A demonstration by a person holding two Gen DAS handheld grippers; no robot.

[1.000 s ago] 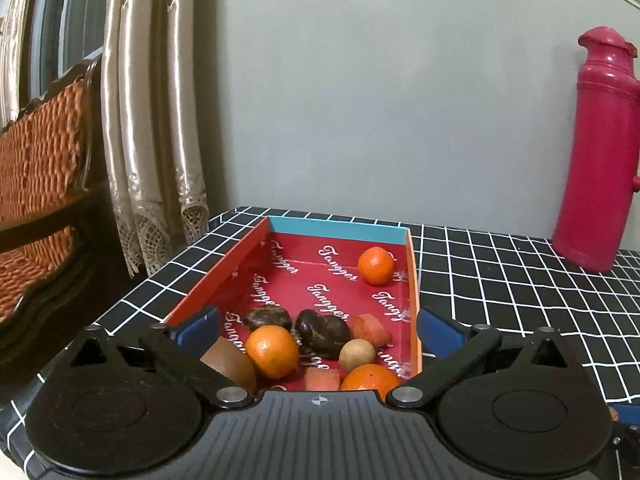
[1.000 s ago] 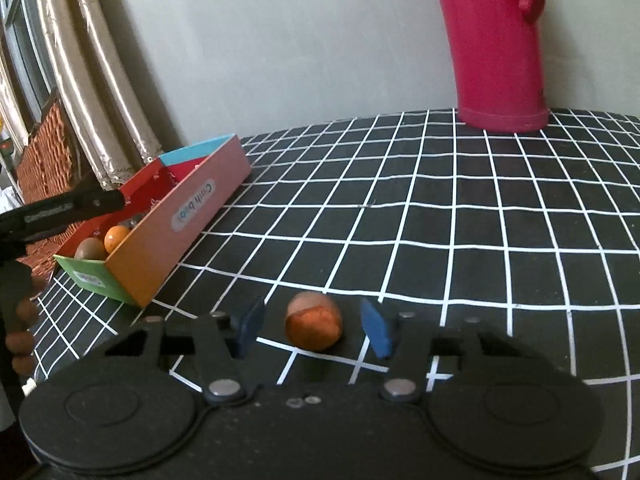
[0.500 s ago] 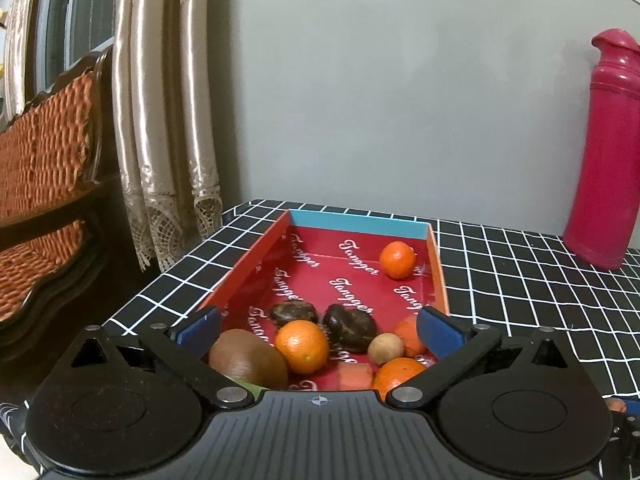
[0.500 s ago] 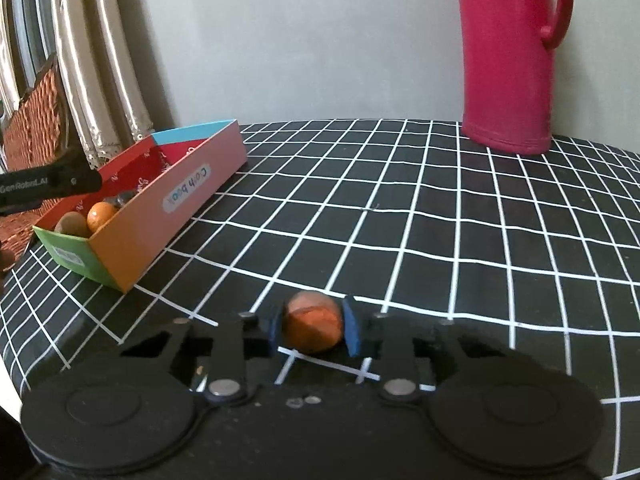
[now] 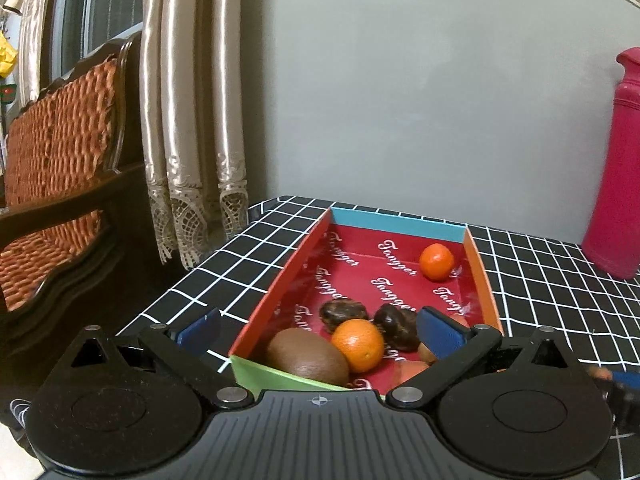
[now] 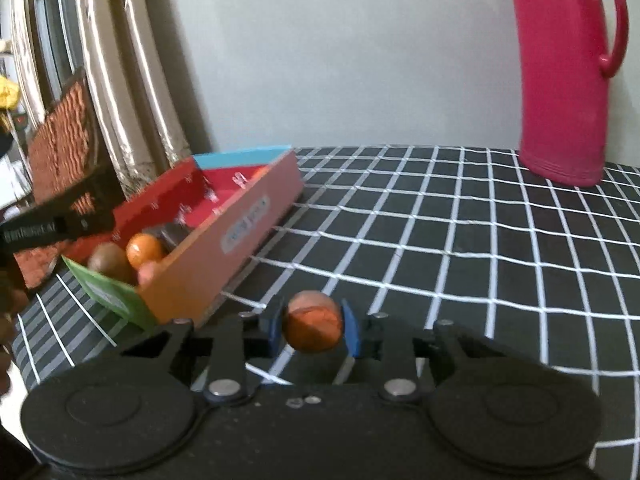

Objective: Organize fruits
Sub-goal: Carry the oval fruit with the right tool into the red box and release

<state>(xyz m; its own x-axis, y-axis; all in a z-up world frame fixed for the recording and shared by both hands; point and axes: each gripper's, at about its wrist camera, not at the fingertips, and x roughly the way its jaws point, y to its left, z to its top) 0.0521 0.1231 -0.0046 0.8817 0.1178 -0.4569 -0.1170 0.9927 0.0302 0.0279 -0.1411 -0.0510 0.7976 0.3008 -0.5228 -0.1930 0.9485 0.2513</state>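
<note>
Black table point(image 6: 460, 240) with a white grid pattern, seen from both wrist views. Its left edge runs beside a cream curtain point(image 5: 188, 120) and a woven orange chair with a dark wooden frame point(image 5: 56, 148); its far edge meets a plain grey wall point(image 5: 400, 100). The widest bare stretch of table lies between the box and the jug, reaching to the near edge.

Tall pink plastic jug point(image 6: 560, 80) with a handle, upright near the far right corner of the table, well apart from the box.

Long shallow cardboard box point(image 5: 280, 292) with a red printed floor, blue far wall, orange right wall and green near wall, set along the table's left edge with a narrow strip of table outside it. Its near end holds a brown kiwi point(image 5: 306, 356), an orange mandarin point(image 5: 357, 345) and two dark brown fruits point(image 5: 344, 312); a second mandarin point(image 5: 437, 262) lies alone near the far right corner, leaving the middle of the floor free.

Left gripper point(image 5: 320, 328): blue pads spread wide and gripping nothing, the left pad outside the box's left wall, the right pad over its near end.

Right gripper point(image 6: 312, 326): blue pads closed tight against both sides of a small round orange-brown fruit point(image 6: 312, 326), just beside the box's near right corner, outside it.
</note>
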